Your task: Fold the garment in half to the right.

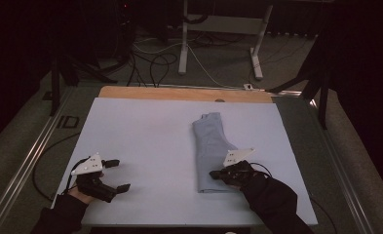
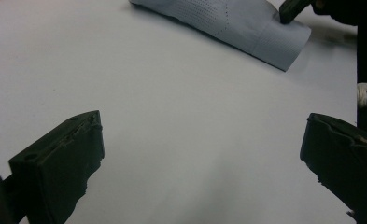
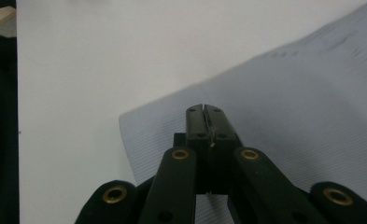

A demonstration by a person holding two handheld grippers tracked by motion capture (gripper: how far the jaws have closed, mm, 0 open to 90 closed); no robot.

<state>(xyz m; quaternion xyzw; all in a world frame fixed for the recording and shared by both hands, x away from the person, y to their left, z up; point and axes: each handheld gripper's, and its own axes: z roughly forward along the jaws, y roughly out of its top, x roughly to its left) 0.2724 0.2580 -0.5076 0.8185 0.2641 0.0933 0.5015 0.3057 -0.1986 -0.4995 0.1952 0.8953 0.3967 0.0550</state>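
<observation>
A folded pale blue garment [image 1: 211,146] lies lengthwise on the white sheet [image 1: 145,131], right of the middle. My right gripper [image 1: 213,174] rests low over the garment's near end, jaws shut together; in the right gripper view its tips [image 3: 204,109] sit above the flat cloth [image 3: 302,93], with no fold visibly pinched. My left gripper [image 1: 121,174] stands open at the sheet's near left, well apart from the garment. In the left gripper view its jaws [image 2: 202,154] are wide apart over bare sheet, the garment [image 2: 237,23] lies far ahead, and the right gripper's tip [image 2: 291,9] touches its end.
A strip of wooden tabletop [image 1: 179,92] shows beyond the sheet's far edge. Metal rails [image 1: 23,161] run along the table's left side. Behind the table stand white desk legs [image 1: 184,44] and loose cables [image 1: 155,63] on the floor.
</observation>
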